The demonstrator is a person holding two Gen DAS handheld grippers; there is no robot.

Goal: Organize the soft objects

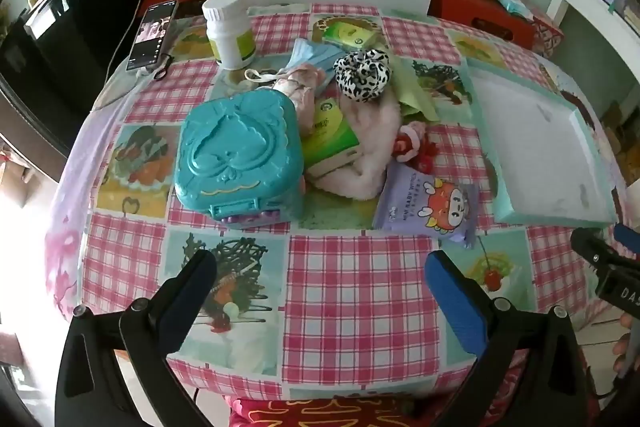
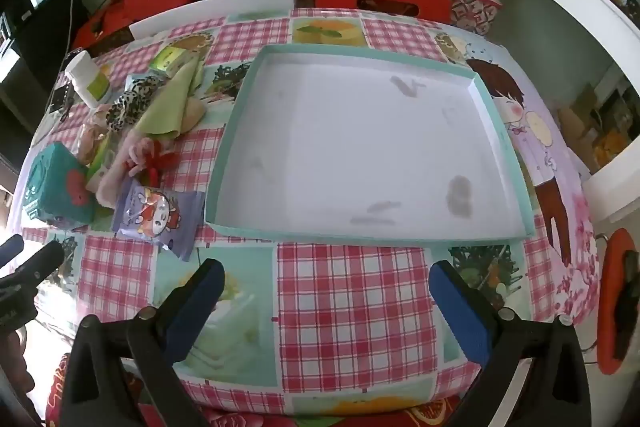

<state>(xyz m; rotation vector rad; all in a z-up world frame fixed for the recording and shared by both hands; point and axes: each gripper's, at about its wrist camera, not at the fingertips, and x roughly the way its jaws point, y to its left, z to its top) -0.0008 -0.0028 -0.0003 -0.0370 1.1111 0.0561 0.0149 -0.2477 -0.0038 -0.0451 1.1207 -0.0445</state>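
Soft objects [image 1: 360,131] heaped mid-table between teal case [image 1: 240,155] and shallow teal tray [image 2: 360,147], beside purple wipes pack [image 1: 428,205]. Left gripper [image 1: 320,291] and right gripper [image 2: 326,299] both spread wide, gripping nothing, above checked tablecloth [image 2: 352,307].

Right tongs [image 2: 326,299] spread wide and empty above the checked tabletop [image 2: 352,307]; beyond them a shallow teal-rimmed tray [image 2: 502,131], and to its left a purple wipes packet [image 2: 158,217], green cloth [image 2: 168,107] and leopard-print scrunchie [image 2: 130,105]
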